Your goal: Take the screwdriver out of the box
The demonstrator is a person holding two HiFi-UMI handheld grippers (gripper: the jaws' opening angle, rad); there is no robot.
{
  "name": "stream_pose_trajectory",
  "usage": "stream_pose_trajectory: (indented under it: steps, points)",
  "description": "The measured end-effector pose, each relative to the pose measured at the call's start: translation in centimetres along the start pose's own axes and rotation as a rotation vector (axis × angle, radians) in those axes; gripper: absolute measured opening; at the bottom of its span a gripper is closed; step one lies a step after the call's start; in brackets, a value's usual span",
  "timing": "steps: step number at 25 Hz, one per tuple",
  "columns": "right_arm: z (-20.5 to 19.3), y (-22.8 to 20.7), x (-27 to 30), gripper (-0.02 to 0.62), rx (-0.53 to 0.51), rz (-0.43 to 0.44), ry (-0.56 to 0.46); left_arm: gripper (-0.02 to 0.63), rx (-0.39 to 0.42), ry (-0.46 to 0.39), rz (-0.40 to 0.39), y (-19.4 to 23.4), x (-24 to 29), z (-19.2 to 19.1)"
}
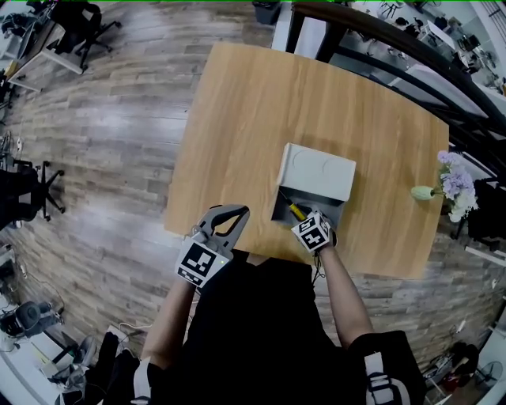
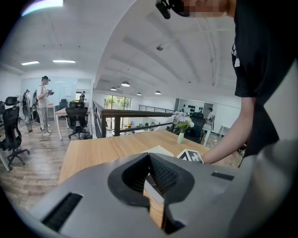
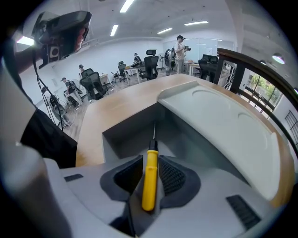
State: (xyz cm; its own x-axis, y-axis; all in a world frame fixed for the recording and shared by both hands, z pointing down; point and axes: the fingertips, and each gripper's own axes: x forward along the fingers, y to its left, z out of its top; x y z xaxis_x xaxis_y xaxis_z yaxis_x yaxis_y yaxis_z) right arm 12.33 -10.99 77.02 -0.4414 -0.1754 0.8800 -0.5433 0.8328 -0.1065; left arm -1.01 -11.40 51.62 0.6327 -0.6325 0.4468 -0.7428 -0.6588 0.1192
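Observation:
A grey box (image 1: 332, 207) stands near the front edge of the wooden table (image 1: 237, 119), with its pale lid (image 1: 319, 171) covering the far part. My right gripper (image 1: 304, 218) is at the box's open near end, shut on the yellow handle of a screwdriver (image 1: 296, 211). In the right gripper view the screwdriver (image 3: 149, 179) lies between the pads, and its thin metal shaft points into the box (image 3: 125, 137). My left gripper (image 1: 236, 212) hovers at the table's front edge, left of the box, shut and holding nothing. Its jaw tips meet in the left gripper view (image 2: 149, 156).
A small vase of pale purple flowers (image 1: 451, 183) stands at the table's right edge, also seen in the left gripper view (image 2: 182, 124). A dark railing (image 1: 411, 47) runs behind the table. Office chairs (image 1: 79, 24) and people stand on the wood floor far off.

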Motion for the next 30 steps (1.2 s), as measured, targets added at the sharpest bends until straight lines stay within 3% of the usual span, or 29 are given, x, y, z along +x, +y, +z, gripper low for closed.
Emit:
stream_pose_trajectory:
  steps: [30]
  points:
    - [-0.5,-0.7,1.1,0.089,0.034,-0.059,0.063,0.023,-0.022,-0.014,-0.003,0.7,-0.3,-0.5]
